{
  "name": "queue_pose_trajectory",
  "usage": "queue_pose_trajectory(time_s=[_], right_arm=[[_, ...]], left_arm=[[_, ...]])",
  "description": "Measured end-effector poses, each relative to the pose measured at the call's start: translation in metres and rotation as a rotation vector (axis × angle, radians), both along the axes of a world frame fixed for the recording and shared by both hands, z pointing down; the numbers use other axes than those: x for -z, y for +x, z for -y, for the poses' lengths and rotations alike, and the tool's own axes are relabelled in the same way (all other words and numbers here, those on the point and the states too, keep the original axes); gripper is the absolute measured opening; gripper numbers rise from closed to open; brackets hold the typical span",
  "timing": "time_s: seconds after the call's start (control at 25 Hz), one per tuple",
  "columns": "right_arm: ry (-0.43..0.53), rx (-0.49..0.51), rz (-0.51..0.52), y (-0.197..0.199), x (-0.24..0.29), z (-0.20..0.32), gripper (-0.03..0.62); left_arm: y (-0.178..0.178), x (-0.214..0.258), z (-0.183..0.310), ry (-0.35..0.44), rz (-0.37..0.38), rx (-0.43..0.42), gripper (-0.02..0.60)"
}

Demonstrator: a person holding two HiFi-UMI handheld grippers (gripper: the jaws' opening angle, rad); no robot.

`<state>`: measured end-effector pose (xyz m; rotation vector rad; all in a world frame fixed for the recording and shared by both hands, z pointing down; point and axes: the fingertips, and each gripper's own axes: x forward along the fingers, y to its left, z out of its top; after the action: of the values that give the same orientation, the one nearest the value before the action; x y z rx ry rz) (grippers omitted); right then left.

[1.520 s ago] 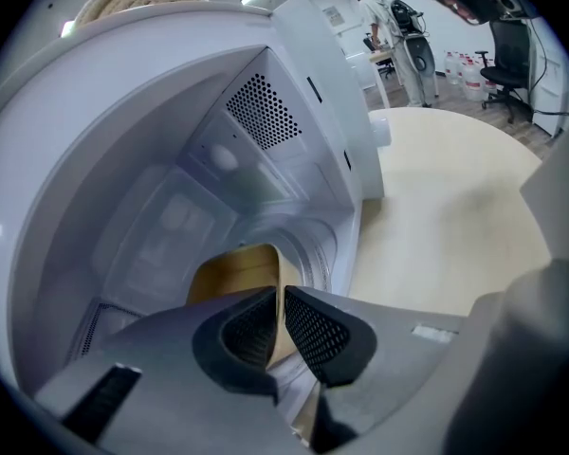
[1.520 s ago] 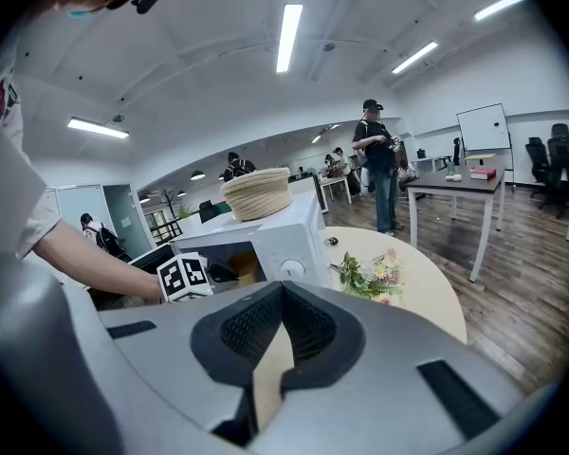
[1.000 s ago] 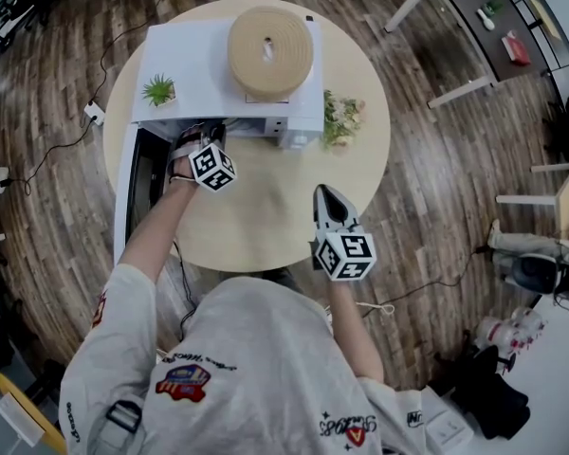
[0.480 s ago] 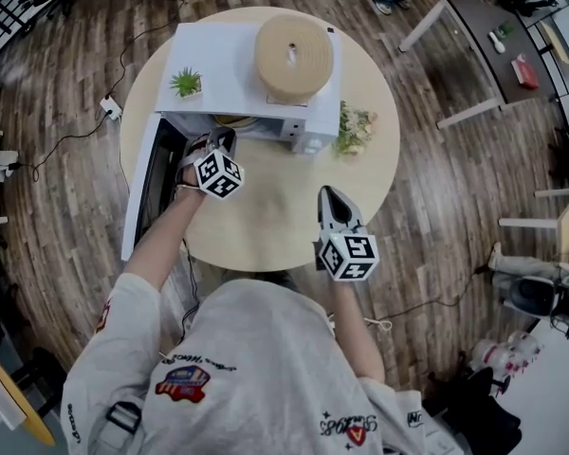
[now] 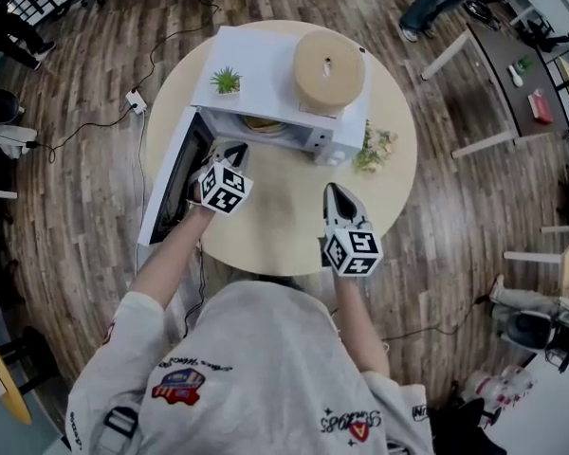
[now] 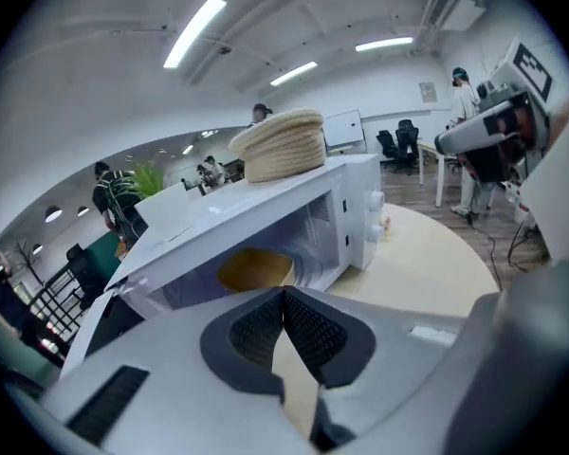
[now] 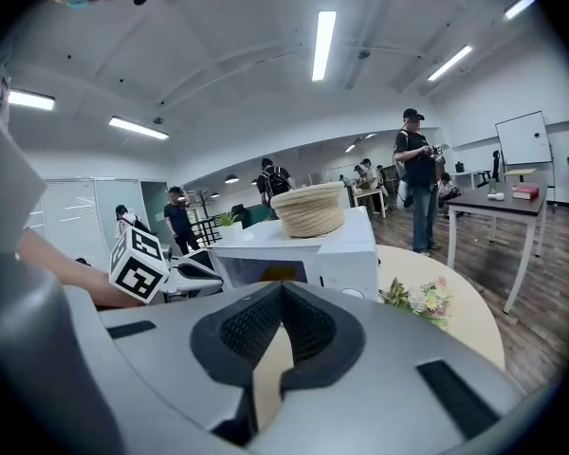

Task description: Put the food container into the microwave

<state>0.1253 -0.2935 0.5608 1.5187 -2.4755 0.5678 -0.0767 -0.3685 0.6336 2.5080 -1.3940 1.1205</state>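
Note:
A white microwave stands on the round table with its door swung open to the left. The food container, a yellowish round dish, sits inside the cavity; it also shows in the left gripper view as the container. My left gripper is just in front of the opening, by the door, shut and empty. My right gripper hovers over the table in front of the microwave, shut with nothing in it.
A woven straw basket and a small potted plant sit on top of the microwave. A bunch of flowers lies on the table at its right. Cables run over the wooden floor; people and desks stand further off.
My left gripper has drawn back a little from the microwave's opening. The head view has shifted, so the table sits lower and more to the right. The right gripper has hardly moved.

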Motion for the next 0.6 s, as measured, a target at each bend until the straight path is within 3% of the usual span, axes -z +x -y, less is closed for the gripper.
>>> queue_pose_trajectory(time_s=[0.36,0.6], right_arm=[[0.069,0.071,0.006,-0.037,0.023,0.019,-0.002],[0.105,0.102,0.007,-0.056,0.033,0.027,-0.001]], left_arm=[[-0.039,0.049,-0.028,0.041,-0.194,0.137,0.005],[-0.054,0.082,-0.042,0.102,-0.286,0.152,0.005]])
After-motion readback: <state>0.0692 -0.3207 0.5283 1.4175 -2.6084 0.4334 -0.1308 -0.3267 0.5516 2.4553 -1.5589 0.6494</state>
